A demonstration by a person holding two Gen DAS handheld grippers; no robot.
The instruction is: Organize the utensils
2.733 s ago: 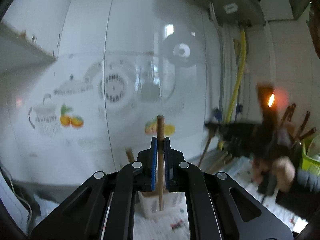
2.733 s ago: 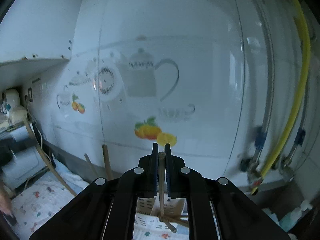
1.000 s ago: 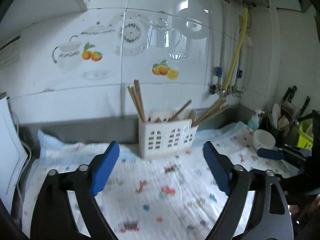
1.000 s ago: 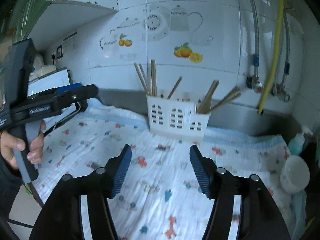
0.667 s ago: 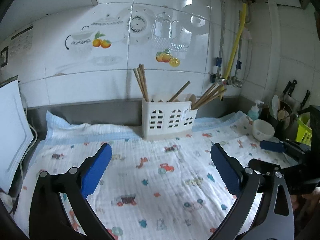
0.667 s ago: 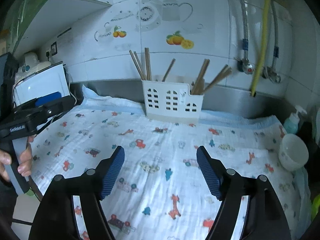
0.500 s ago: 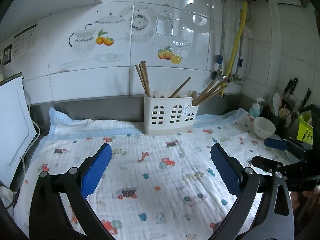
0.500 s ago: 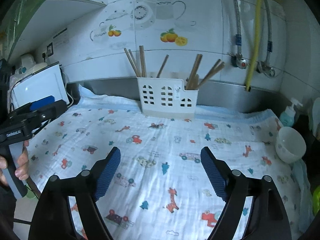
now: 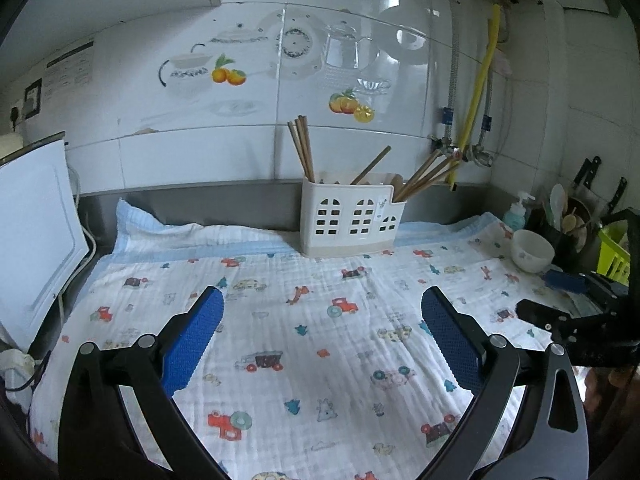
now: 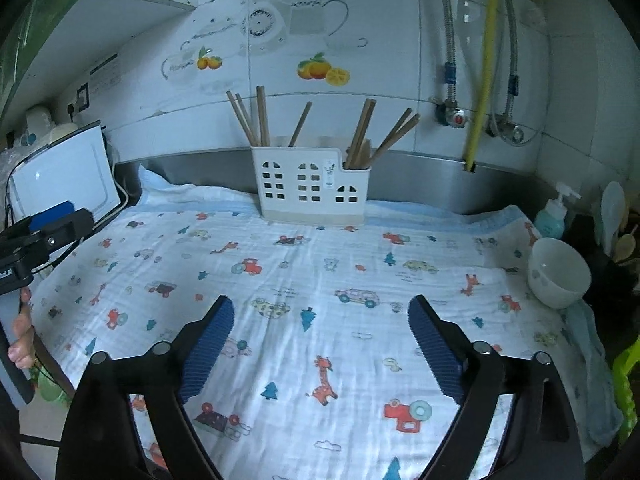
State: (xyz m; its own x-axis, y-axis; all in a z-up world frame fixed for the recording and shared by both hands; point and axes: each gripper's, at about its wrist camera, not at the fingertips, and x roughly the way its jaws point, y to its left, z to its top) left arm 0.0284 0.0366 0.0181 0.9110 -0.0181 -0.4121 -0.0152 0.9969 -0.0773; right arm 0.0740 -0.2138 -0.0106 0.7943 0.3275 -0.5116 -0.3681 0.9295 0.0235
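Since the earlier frames, where each set of fingers pinched a chopstick up against the tiled wall, I have drawn both hands back over the worktop and neither holds anything.

Left wrist view: my left gripper has its fingers spread as wide as they go, with only the printed cloth between them. The white utensil holder stands at the far edge of the cloth against the steel backsplash, well apart from me. Its chopsticks stand in bunches: upright on the left, one slanting in the middle, several leaning right.

Right wrist view: my right gripper has just been opening its fingers, now wide with nothing between them. The holder sits far and centred; a white bowl rests at the right edge. No loose utensils show on the cloth, so I judge the sorting essentially finished.
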